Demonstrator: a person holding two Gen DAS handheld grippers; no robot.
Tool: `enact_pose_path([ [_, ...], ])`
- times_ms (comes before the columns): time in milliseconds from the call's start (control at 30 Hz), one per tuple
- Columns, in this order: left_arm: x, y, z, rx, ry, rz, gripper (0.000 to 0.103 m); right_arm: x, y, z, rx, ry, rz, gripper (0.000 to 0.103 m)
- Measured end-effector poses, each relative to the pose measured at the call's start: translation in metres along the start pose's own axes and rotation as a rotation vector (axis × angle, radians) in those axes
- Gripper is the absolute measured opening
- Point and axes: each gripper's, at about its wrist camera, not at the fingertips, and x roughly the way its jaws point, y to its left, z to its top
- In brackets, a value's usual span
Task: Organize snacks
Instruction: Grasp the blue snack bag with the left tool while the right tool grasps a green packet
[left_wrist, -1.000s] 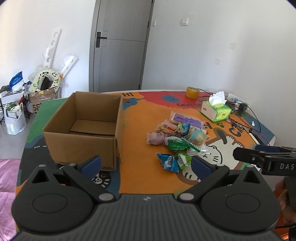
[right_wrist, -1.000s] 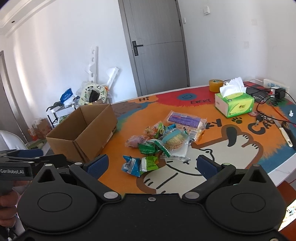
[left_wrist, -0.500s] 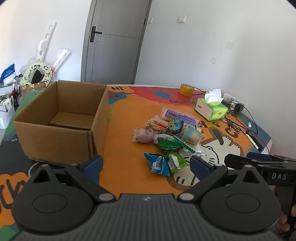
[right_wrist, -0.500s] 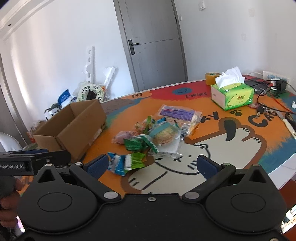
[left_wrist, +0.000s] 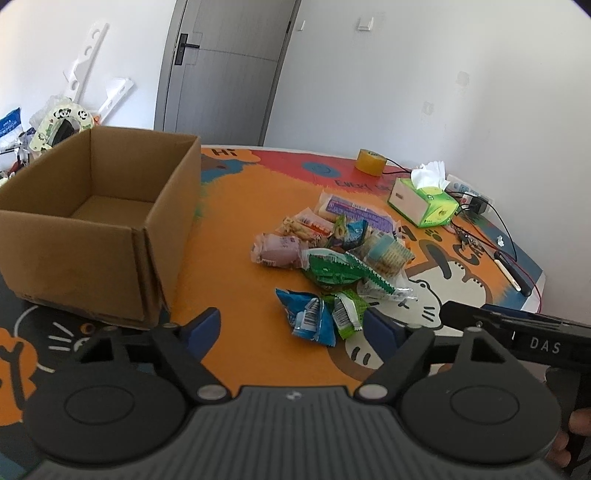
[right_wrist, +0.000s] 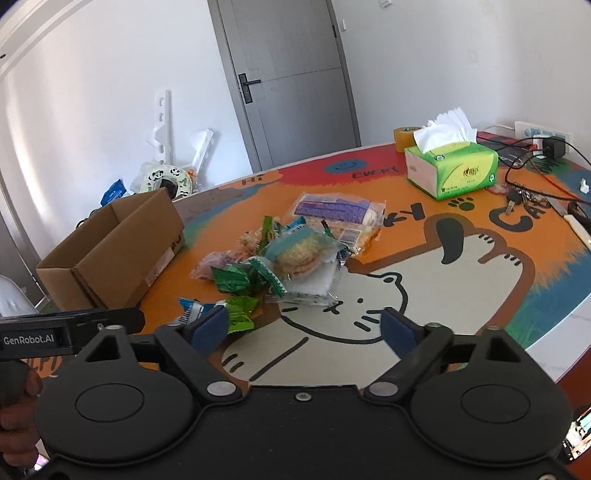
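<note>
Blue-padded jaws of the left gripper (left_wrist: 291, 326) and right gripper (right_wrist: 304, 328) gape wide, empty, above the snack pile (left_wrist: 332, 258).

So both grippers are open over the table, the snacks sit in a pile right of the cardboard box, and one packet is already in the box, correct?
Not quite: the cardboard box is empty, as the left wrist view shows. The rest holds.

Bare mat (left_wrist: 229, 258) between cardboard box (left_wrist: 92, 229) and snacks (left_wrist: 332, 258)
</note>
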Motion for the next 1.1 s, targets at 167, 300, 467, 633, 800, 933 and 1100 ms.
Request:
enact_pose_path([
  [167,0.013,0.003,-0.003,-0.018,0.022,-0.010,0.066,0.010,-0.003,-0.003,0.023,0.035,0.046,0.070],
  [300,0.021,0.004,-0.005,-0.022,0.035,-0.017,0.059,0.020,-0.002,-0.006,0.032,0.054,0.084,0.063],
  [467,0.033,0.002,-0.005,-0.025,0.048,-0.027,0.056,0.030,0.001,-0.005,0.042,0.062,0.118,0.059],
  [633,0.047,0.000,-0.002,-0.034,0.057,-0.034,0.056,0.039,0.000,-0.002,0.069,0.079,0.160,0.055],
  [800,0.062,-0.003,0.002,-0.040,0.058,-0.051,0.056,0.044,0.002,0.003,0.067,0.078,0.157,0.054],
  [933,0.072,-0.003,0.002,-0.046,0.063,-0.050,0.037,0.048,0.000,0.004,0.078,0.081,0.156,0.055],
  [1100,0.067,0.004,0.000,-0.065,0.055,-0.049,0.029,0.057,0.006,0.005,0.072,0.087,0.172,0.056],
])
